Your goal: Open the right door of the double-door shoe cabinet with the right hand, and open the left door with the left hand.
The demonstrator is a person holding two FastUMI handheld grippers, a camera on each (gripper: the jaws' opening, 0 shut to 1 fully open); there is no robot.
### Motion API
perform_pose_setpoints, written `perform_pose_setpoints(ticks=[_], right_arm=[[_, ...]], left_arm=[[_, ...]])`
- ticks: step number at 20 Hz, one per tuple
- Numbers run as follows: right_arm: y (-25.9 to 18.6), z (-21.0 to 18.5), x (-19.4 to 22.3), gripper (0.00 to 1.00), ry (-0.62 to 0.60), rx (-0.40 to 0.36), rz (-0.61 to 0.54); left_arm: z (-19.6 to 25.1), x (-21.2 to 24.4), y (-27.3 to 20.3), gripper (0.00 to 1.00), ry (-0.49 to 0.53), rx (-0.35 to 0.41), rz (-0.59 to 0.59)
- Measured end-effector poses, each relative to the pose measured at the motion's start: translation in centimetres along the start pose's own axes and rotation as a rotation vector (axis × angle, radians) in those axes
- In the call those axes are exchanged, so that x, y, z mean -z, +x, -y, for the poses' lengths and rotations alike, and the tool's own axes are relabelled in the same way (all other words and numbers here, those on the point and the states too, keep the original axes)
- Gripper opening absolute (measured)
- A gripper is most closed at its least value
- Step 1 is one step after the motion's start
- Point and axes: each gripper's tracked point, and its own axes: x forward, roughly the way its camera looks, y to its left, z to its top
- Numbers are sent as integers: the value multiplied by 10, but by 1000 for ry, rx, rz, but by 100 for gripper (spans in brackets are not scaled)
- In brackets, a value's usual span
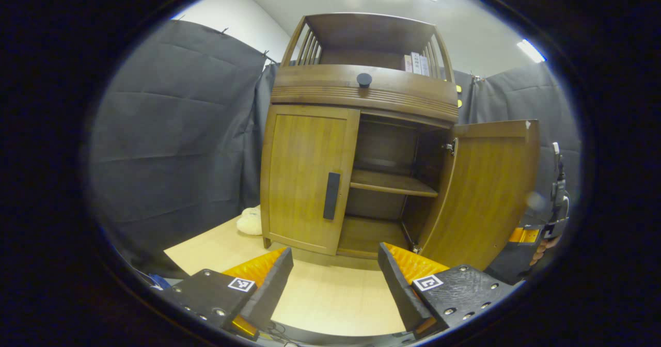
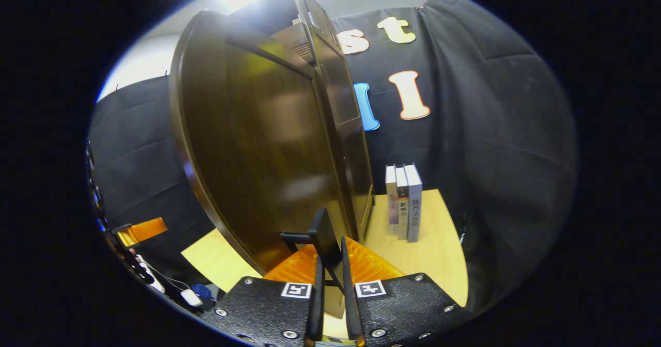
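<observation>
The wooden shoe cabinet stands on a pale table. Its left door is closed, with a dark vertical handle near its inner edge. The right door is swung wide open, baring a shelf inside. My left gripper is open, low in front of the cabinet and apart from it. In the right gripper view the right door looms close, and my right gripper is shut on that door's dark handle. The right gripper and its hand appear beyond the open door's edge.
Three books stand upright on the table beside the cabinet. More books sit on the top shelf above a drawer knob. A white soft thing lies left of the cabinet. Dark cloth walls surround the table.
</observation>
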Motion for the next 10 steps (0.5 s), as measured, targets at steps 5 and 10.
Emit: perform_pose_setpoints(ticks=[5, 10], right_arm=[[-1, 1, 4, 20, 9, -5, -8], [-28, 22, 4, 55, -105, 92, -4]], left_arm=[[-4, -4, -1, 99, 33, -57, -4], [-3, -18, -4, 100, 42, -89, 8]])
